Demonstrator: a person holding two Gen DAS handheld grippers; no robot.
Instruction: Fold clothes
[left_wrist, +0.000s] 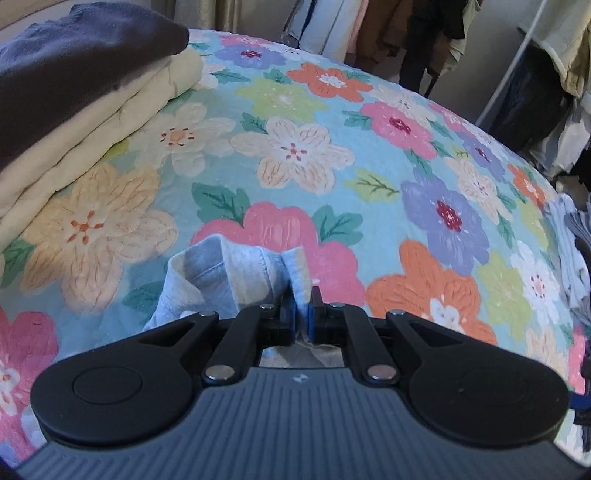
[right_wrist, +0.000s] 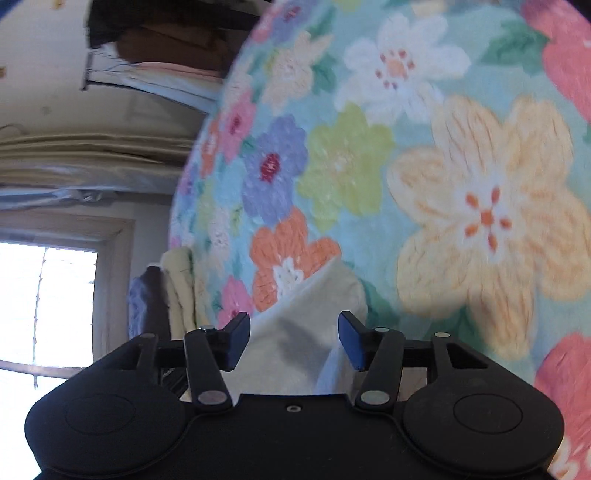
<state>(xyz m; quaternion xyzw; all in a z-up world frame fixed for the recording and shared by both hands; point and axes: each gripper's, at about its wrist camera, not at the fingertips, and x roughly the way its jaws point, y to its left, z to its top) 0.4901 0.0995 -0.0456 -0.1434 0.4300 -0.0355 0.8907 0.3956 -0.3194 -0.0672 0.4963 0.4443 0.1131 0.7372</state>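
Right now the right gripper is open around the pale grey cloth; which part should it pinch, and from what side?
Judging by the view, the raised fold of the grey garment standing between the right gripper fingers. Close straight ahead onto that ridge: it sticks up off the floral bedspread, so both pads can meet across it. The left gripper already clamps another bunched edge.

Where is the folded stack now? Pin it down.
In the left wrist view, the folded stack lies at upper left on the floral bedspread, dark garment on cream, beyond and left of the left gripper.
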